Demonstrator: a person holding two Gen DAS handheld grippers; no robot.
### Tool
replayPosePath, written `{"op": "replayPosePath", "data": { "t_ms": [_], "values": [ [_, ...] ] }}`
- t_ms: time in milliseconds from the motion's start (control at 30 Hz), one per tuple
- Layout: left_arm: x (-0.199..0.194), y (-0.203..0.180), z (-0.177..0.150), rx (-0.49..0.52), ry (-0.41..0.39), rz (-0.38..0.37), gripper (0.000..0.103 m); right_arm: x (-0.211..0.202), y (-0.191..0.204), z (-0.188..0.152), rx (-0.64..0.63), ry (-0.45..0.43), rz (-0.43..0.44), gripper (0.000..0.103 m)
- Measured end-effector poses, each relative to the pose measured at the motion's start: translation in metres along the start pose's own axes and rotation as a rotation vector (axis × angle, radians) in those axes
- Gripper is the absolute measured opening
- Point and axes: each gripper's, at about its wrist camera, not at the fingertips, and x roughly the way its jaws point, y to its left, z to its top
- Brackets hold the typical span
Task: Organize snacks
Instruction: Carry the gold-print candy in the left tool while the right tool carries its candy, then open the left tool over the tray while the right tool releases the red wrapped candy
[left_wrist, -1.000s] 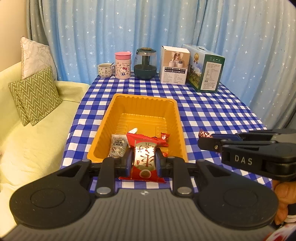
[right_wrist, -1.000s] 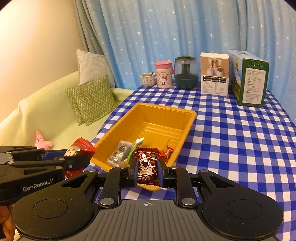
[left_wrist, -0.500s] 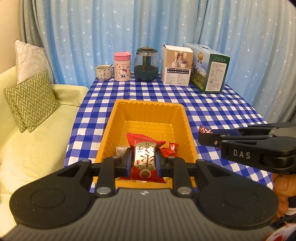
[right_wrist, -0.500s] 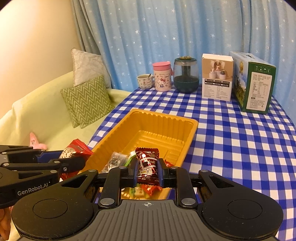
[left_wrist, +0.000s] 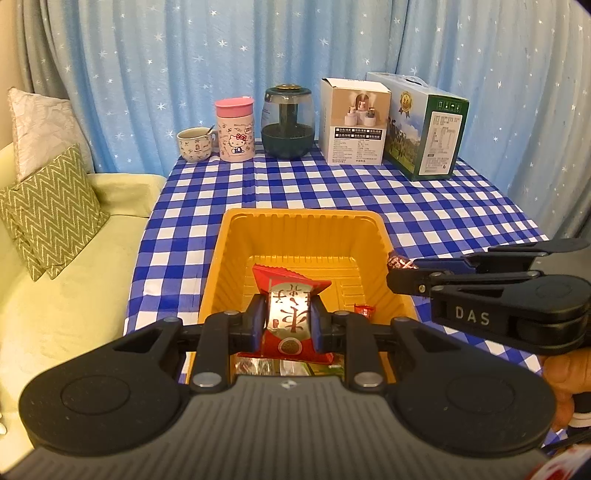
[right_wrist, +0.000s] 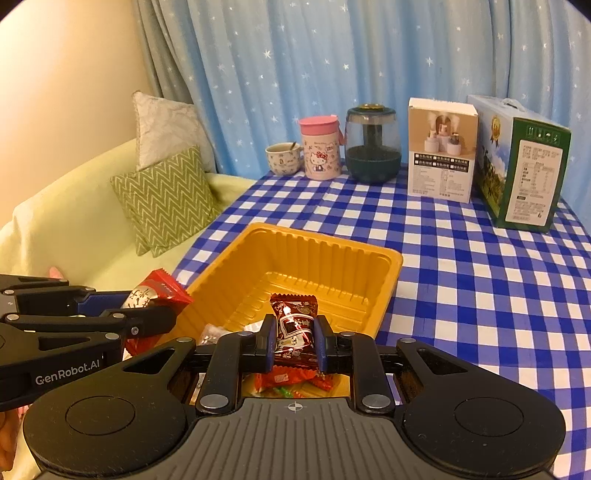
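Observation:
An orange tray (left_wrist: 229, 258) (right_wrist: 384, 291) sits on the checked table. My left gripper (left_wrist: 289, 320) is shut on a red and silver snack packet (left_wrist: 289, 314) and holds it above the tray's near end. My right gripper (right_wrist: 294, 338) is shut on a dark red snack packet (right_wrist: 295, 321), also above the tray's near end. Each gripper shows in the other view, the right one (left_wrist: 395, 275) at right, the left one (right_wrist: 162, 314) at left. Small wrapped snacks (left_wrist: 364, 310) (right_wrist: 291, 380) lie in the tray below the grippers.
At the table's far edge stand a cup (left_wrist: 195, 144), a pink Hello Kitty tumbler (left_wrist: 236, 134), a dark glass jar (left_wrist: 288, 123), a white box (left_wrist: 354, 122) and a green box (left_wrist: 424, 127). A sofa with cushions (left_wrist: 48, 210) is at the left.
Both grippers have moved forward over the tray with their packets still held. The tray and table items now sit closer and lower in both views.

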Motion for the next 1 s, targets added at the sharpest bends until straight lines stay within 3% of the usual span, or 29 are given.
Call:
{"op": "replayPosePath", "data": {
  "t_ms": [1000],
  "values": [
    [0.086,0.016,0.021,-0.004,0.058,-0.025,0.022,0.057,-0.029,0.015,0.075,0.052,-0.004,0.022]
  ]
}}
